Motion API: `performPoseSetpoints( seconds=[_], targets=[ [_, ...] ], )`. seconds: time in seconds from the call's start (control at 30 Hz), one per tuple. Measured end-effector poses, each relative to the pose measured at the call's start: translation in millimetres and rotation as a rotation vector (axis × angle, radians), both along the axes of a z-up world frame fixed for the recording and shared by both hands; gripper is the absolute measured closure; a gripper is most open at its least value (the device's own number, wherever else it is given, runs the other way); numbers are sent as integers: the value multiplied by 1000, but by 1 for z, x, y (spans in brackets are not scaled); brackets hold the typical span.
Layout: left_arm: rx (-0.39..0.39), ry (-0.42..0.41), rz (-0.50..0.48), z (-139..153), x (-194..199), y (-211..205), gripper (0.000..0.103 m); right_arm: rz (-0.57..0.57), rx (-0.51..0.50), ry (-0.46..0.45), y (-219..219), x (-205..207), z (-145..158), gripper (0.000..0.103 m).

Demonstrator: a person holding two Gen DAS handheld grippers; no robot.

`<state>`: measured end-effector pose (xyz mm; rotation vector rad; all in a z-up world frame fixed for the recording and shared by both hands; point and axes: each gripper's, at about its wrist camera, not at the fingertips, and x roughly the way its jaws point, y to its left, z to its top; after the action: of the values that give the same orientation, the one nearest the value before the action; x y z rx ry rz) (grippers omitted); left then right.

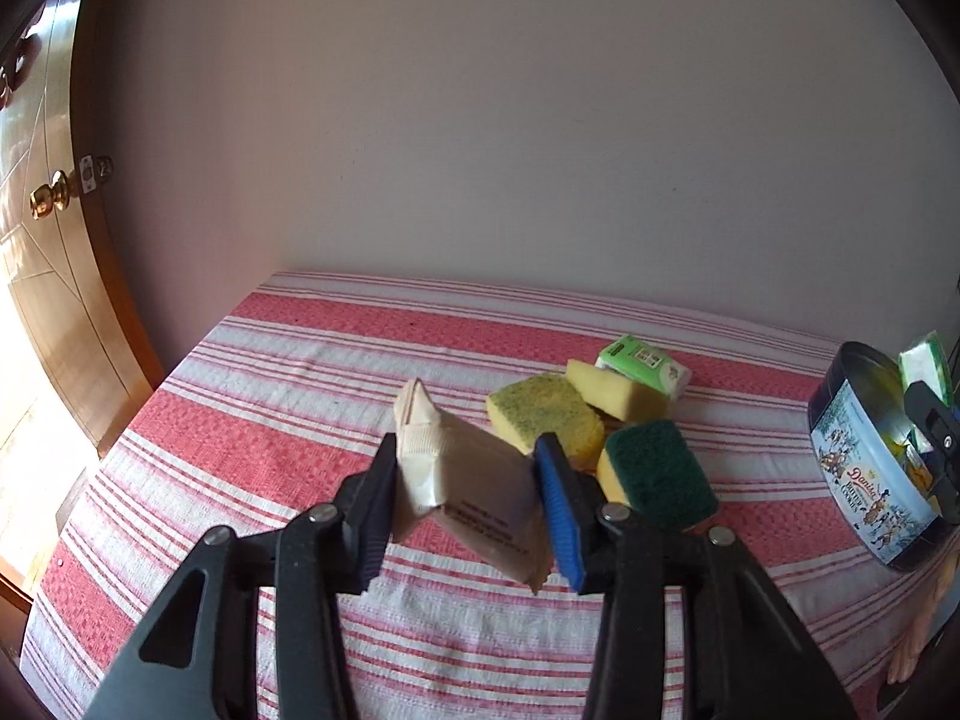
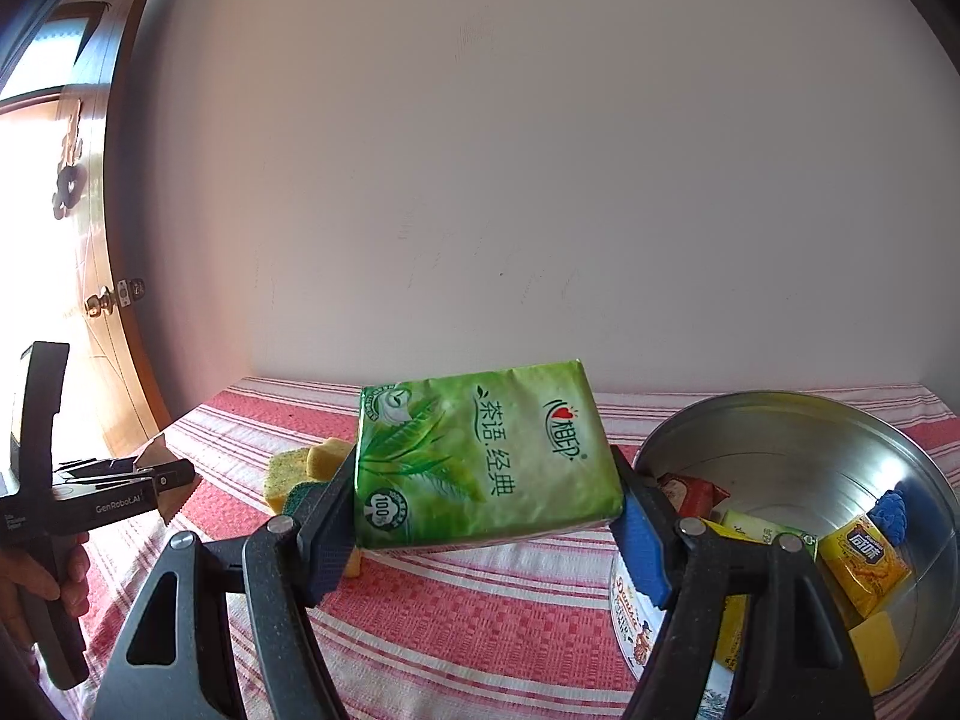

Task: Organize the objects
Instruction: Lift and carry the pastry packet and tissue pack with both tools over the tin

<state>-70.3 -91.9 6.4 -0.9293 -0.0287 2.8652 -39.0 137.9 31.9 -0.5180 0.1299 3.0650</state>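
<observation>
While both of my grippers are loaded:
Left gripper: clamped on beige sachet.
Right gripper: clamped on green tissue pack, beside cookie tin.

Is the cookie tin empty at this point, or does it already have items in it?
Not empty. The right wrist view looks into the open cookie tin: a yellow packet, a red packet and something blue already lie inside.

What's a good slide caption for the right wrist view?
Right hand-held gripper carries a green tissue pack beside the open cookie tin.
</observation>
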Motion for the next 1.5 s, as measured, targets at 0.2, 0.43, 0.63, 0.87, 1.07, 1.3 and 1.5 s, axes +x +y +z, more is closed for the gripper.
performPoseSetpoints(
  seconds=[0.2,0.43,0.63,0.87,1.07,1.3,1.5],
  targets=[
    [20,95,-102,34,29,69,60,-54,-34,58,26,15,9,27],
    [26,131,-194,40,42,137,60,-147,-13,89,71,36,6,27],
    [37,126,-261,36,49,191,60,-230,-26,79,116,45,2,27],
    [25,122,-328,34,54,249,60,-325,-23,54,167,51,-4,27],
    [4,94,-354,27,51,293,60,-406,44,30,208,61,-7,27],
    [-20,33,-361,13,46,331,60,-453,35,-43,234,49,-11,27],
    [-62,25,-366,1,46,341,60,-436,70,-84,230,43,-18,27]
  ],
)
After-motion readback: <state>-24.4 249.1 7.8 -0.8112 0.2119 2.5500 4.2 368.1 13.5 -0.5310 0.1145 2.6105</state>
